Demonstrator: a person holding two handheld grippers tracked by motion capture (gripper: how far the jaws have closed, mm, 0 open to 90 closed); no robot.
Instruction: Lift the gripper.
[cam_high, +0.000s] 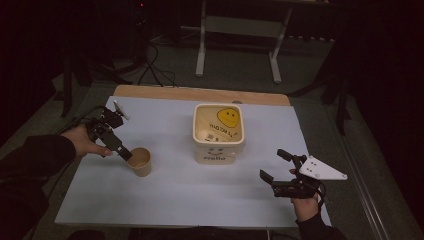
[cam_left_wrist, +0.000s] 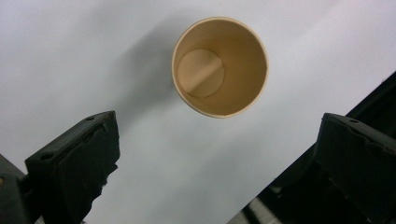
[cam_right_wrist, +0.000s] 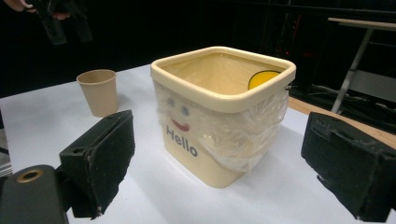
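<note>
An empty tan paper cup (cam_high: 140, 161) stands upright on the white-covered table (cam_high: 200, 200), left of centre. My left gripper (cam_high: 124, 152) hangs open just above and left of the cup, touching nothing. In the left gripper view I look straight down into the cup (cam_left_wrist: 219, 65), which lies beyond the wide-apart jaws of the gripper (cam_left_wrist: 219, 140). A cream square bin (cam_high: 218, 155) with a plastic liner, a face and "Hello" on it stands mid-table. My right gripper (cam_high: 273, 164) is open at the front right, aimed at the bin (cam_right_wrist: 187, 86) from a short way off.
The right gripper view shows the cup (cam_right_wrist: 98, 91) left of the bin and the left gripper (cam_right_wrist: 60, 21) held above it. A wooden table edge (cam_high: 200, 94) runs along the back. On the floor beyond it stand a desk frame (cam_high: 237, 30) and cables (cam_high: 150, 65).
</note>
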